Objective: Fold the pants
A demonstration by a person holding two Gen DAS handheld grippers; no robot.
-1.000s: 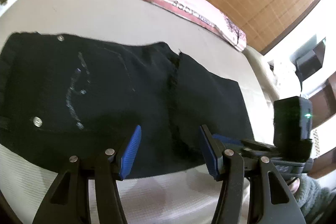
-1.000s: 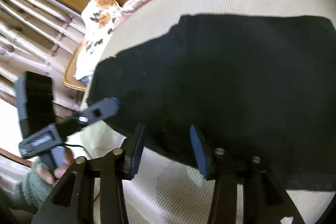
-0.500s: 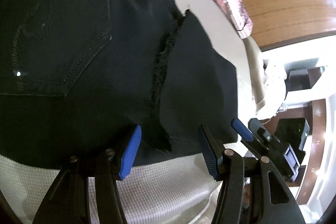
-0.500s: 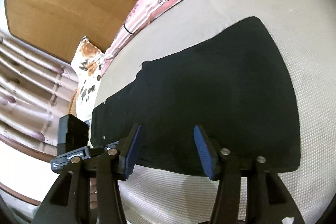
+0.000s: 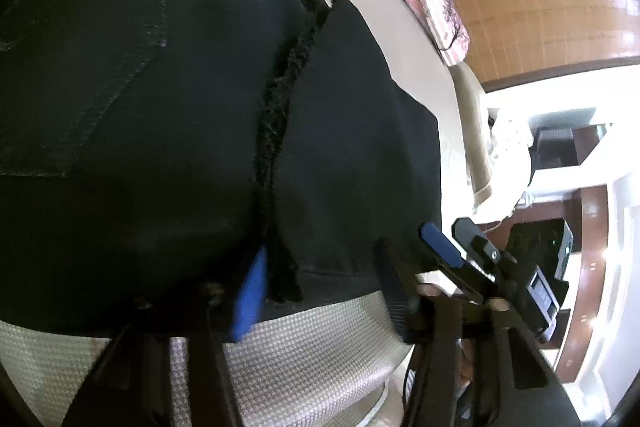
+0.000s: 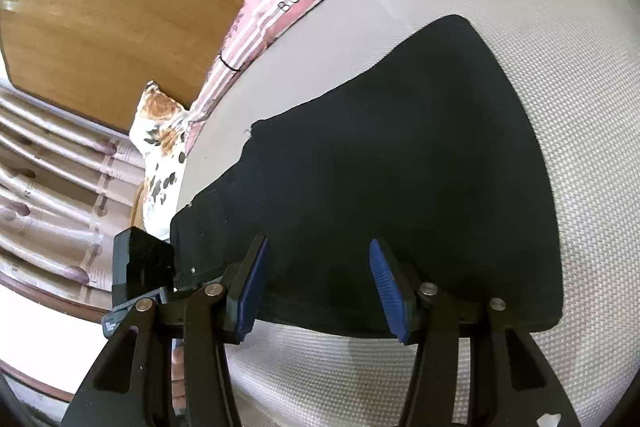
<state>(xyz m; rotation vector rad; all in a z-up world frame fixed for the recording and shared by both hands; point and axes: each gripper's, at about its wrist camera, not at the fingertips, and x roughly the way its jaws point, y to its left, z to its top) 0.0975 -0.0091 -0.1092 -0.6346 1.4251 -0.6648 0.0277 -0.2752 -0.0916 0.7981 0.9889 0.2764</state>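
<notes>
1. While left tongs close on the frayed hem of the black pants, flat near the bed's front edge: gripping step.
2. Right tongs part-open, empty, over the pants' near edge.
3. Next: secure both grips, lift, fold.

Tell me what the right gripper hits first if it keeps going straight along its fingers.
Probably the near edge of the black pants, lying flat on the white mattress; the right gripper stands open just before it.

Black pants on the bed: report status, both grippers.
Left gripper closing over near edge of black pants. Right gripper open above pants' near edge. White woven bedcover unobstructed.
</notes>
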